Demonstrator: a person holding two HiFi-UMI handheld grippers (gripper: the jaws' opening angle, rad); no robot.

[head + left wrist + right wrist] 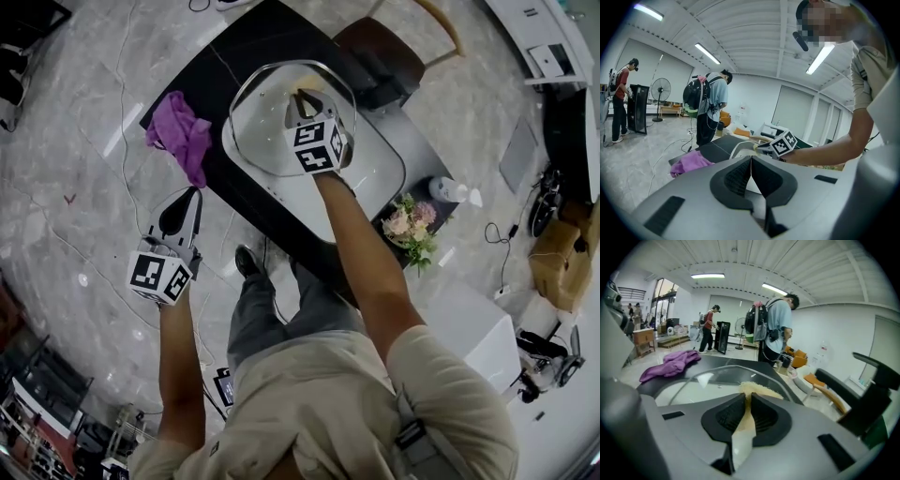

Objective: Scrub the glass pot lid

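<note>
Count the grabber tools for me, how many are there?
2. The left tool is shut, off the table's edge near the purple cloth. The right tool is over the glass lid, shut on a scrubber. No others show.

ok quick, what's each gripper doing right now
Left gripper: shut, nothing between its jaws.
Right gripper: shut on the tan scrubber, over the glass lid.
</note>
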